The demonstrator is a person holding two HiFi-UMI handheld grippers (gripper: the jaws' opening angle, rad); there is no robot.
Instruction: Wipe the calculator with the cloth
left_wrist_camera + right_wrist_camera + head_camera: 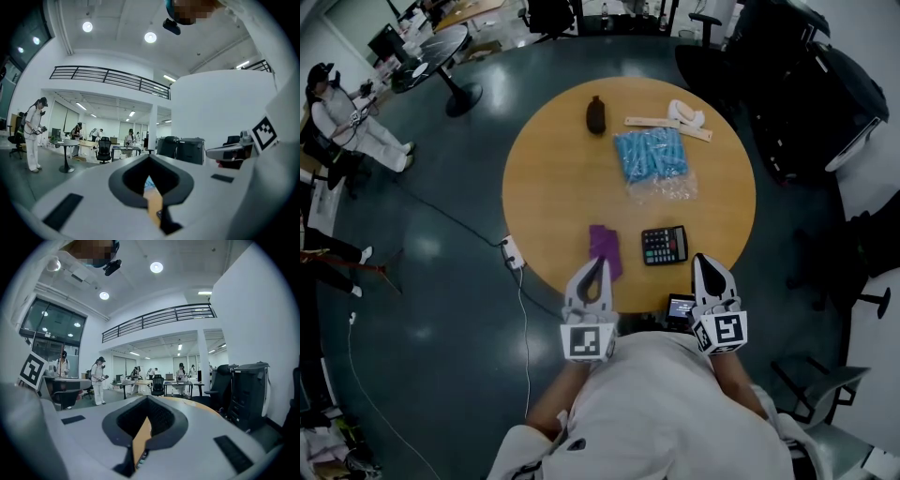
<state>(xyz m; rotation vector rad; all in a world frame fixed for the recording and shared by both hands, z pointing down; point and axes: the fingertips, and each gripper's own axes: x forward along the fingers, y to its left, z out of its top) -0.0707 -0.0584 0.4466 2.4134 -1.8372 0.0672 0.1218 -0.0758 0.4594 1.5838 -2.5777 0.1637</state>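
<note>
A black calculator point(664, 245) lies flat near the front edge of the round wooden table point(544, 187). Just left of it is a small purple cloth point(602, 244). My left gripper point(596, 266) hovers at the cloth's near end, jaws shut with nothing between them. My right gripper point(705, 264) sits just right of and nearer than the calculator, also shut and empty. In the left gripper view the left gripper point(151, 180) shows only a thin strip of table through its closed jaws. In the right gripper view, the right gripper point(146, 416) shows the same.
Further back on the table are a blue plastic packet point(652, 157), a dark brown object point(596, 114), a wooden ruler point(667, 128) and a white roll point(686, 112). A small screen device point(680, 307) sits at my waist. Black chairs point(806, 84) crowd the right; a white power strip point(512, 251) lies on the floor.
</note>
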